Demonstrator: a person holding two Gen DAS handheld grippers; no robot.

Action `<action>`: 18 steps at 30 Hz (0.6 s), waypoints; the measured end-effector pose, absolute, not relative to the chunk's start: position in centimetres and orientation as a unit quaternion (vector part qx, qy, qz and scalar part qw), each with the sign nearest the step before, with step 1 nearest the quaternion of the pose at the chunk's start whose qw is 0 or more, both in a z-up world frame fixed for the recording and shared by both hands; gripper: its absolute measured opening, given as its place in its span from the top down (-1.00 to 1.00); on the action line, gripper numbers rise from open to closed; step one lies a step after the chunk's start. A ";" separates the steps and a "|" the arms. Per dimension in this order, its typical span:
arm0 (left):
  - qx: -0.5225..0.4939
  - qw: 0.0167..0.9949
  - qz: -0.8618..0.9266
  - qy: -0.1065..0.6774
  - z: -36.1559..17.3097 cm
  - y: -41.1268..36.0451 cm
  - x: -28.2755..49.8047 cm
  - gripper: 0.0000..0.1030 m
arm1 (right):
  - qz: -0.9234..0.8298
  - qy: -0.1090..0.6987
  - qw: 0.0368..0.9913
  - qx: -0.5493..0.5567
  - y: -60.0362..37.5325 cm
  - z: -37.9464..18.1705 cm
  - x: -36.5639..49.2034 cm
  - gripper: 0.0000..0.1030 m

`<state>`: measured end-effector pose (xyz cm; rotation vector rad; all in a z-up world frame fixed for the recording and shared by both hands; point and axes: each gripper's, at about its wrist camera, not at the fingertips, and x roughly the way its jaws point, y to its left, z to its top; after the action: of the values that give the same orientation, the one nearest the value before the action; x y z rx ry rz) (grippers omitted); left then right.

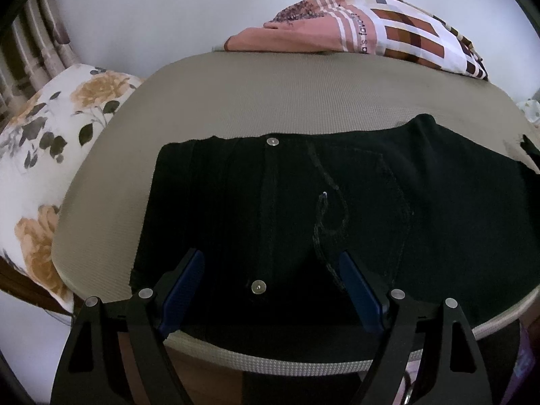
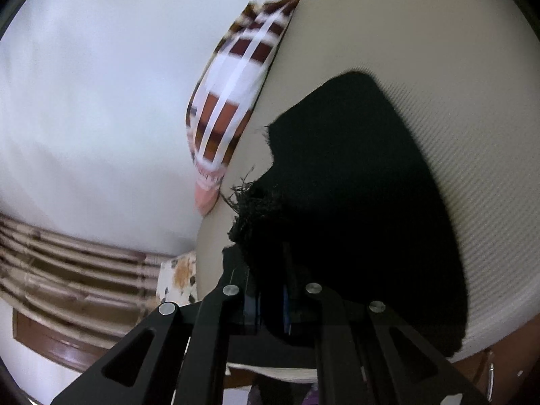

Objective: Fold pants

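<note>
Black pants [image 1: 337, 209] lie flat on a beige padded table [image 1: 270, 94], waistband to the left, with two metal buttons showing. My left gripper [image 1: 271, 263] hovers open just above the waist area, its blue pads [image 1: 184, 287] spread wide with nothing clamped. In the right wrist view, the pants [image 2: 354, 185] show a frayed leg hem [image 2: 249, 209]. My right gripper [image 2: 270, 300] is shut on that black fabric close to the frayed hem, and the cloth hides the fingertips.
A checked pink, brown and white cloth [image 1: 371, 30] lies bundled at the table's far edge. A floral cushion [image 1: 44, 155] sits left of the table. White wall lies behind. Striped brown furniture [image 2: 74, 270] shows at the lower left in the right wrist view.
</note>
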<state>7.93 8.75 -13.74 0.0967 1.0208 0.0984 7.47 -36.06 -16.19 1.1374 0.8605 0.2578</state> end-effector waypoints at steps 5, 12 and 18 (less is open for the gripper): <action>0.042 0.869 0.046 0.491 -13.9 8.7 8.0 -0.60 | 0.155 0.414 0.736 0.512 -31.7 -16.6 9.1 0.81; 0.037 0.864 0.043 0.500 -14.3 8.9 8.0 -0.60 | 0.195 0.451 0.714 0.499 -25.4 -18.2 10.9 0.80; 0.026 0.859 0.041 0.510 -14.8 9.1 8.2 -0.60 | 0.227 0.476 0.700 0.482 -20.8 -18.9 11.8 0.80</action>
<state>8.17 9.10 -14.85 0.0552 1.0716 0.0857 11.84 -20.83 -18.87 1.0747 1.0601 0.5052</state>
